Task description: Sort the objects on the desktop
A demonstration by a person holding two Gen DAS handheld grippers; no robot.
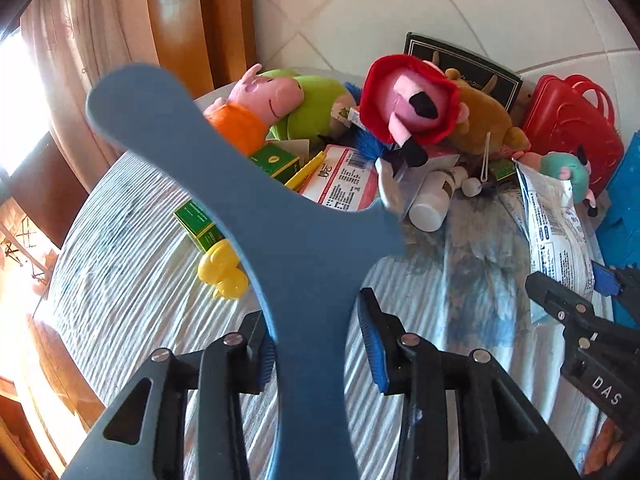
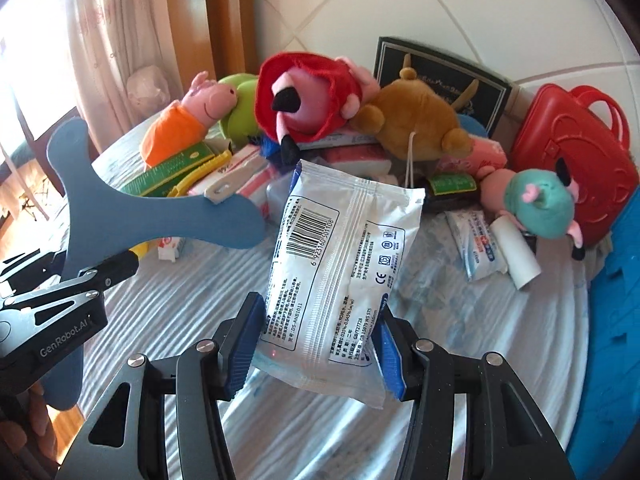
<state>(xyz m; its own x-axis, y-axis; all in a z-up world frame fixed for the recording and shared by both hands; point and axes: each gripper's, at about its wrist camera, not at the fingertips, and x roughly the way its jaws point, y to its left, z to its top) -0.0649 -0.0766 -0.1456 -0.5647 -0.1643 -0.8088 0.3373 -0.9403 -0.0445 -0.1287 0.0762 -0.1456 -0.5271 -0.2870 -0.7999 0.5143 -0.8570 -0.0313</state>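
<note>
Desktop objects lie heaped on a table [image 2: 168, 304] covered with a white ribbed cloth blotched with blue, pushed against a pale tiled wall [image 2: 460, 12]; to the left hang pinkish curtains [image 2: 100, 40] beside a wooden frame [image 1: 180, 12], with bright daylight behind them. Most of the clutter sits at the far edge: a pig plush in an orange dress [image 2: 180, 120], a green plush [image 1: 316, 108], a pig plush in a red hood [image 2: 308, 92], a brown plush [image 2: 416, 120], a small plush with a teal head [image 2: 540, 204], a black framed box [image 2: 444, 76] leaning on the wall, a red plastic case [image 2: 576, 168] with handles, green boxes [image 1: 200, 220], a yellow toy [image 1: 224, 272] and a white bottle [image 1: 434, 200] on its side. The left gripper [image 1: 316, 344] has a blue three-armed flat toy [image 1: 248, 200] raised above the cloth; one arm of the toy runs down between the jaws, the left pad lies against it, and a gap shows at the right pad, so I cannot tell whether it is clamped. The right gripper [image 2: 316, 344] is clenched on a white wet-wipes packet [image 2: 340, 264], printed with a barcode and small text, lifted off the cloth and tilted towards the pile.
</note>
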